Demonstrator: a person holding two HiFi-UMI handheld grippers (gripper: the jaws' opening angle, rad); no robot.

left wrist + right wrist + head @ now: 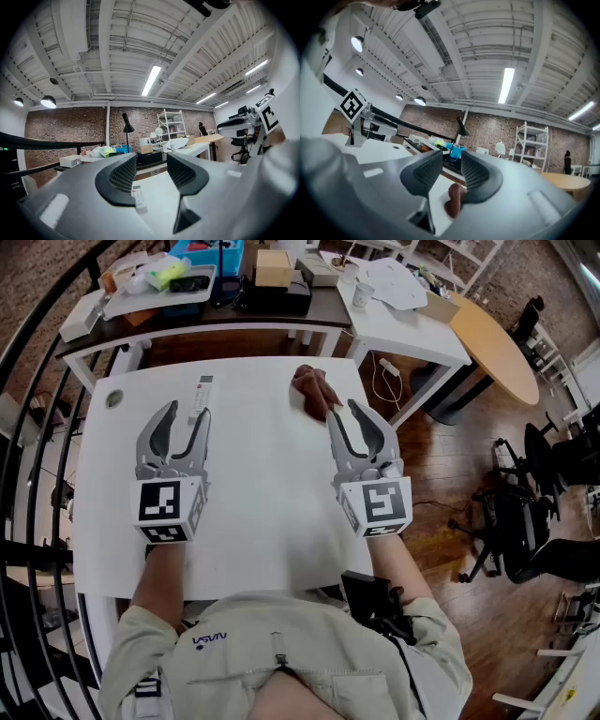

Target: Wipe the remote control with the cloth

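Reaching both forearms out over the white desk (262, 521), I have each wrist level. The left gripper (186, 414) and the right gripper (344, 411) point away from me toward the far edge, well apart from each other.

Counted on the desk: two grippers, one remote control (201, 393), one cloth (312, 390), and one small round disc (113, 399) near the far left corner.

My left fingers (123, 176) are released with a moderate gap, and nothing sits between the pads. The remote control lies near the far edge, left of the middle, with its length running away from me, just past those fingertips. From the head view one fingertip overlaps its near end, and I cannot tell whether it touches.

My right fingers (425, 174) stand apart by a narrower gap and grasp nothing. The cloth, a crumpled reddish-brown heap, lies near the far edge, right of the middle. It is just beyond the right fingertips and a little to their left, well apart from the remote control.
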